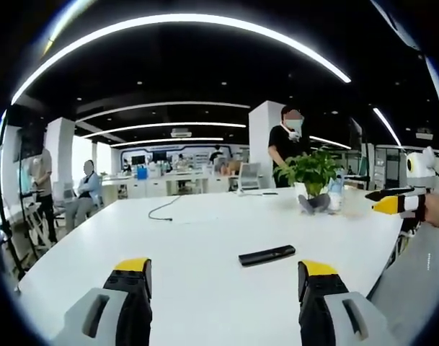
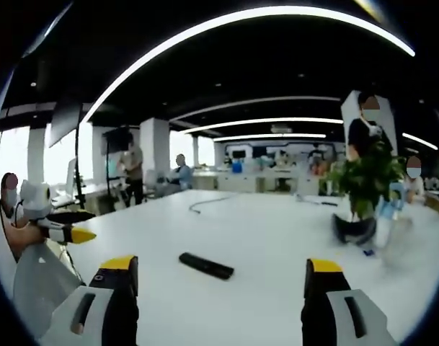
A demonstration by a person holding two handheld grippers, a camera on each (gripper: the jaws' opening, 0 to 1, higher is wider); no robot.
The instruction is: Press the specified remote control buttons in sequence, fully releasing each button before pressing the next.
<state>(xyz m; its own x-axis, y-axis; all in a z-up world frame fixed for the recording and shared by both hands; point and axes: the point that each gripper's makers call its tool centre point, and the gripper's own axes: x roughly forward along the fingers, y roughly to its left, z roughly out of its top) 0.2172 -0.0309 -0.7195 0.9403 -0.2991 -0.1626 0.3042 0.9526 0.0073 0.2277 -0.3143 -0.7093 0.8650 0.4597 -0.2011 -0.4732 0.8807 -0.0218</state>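
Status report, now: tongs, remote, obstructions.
Left tongs open, right tongs open, both holding nothing. Remote flat on white table, untouched. Plant and cable beyond it.

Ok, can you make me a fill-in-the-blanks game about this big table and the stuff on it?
1. The remote control lying flat on the white table is ____ in colour.
2. The jaws of the left hand-held gripper stand wide ____, holding nothing.
3. The potted plant on the table has ____ leaves.
4. The tips of the right hand-held gripper are coloured ____.

Missing words: black; open; green; yellow
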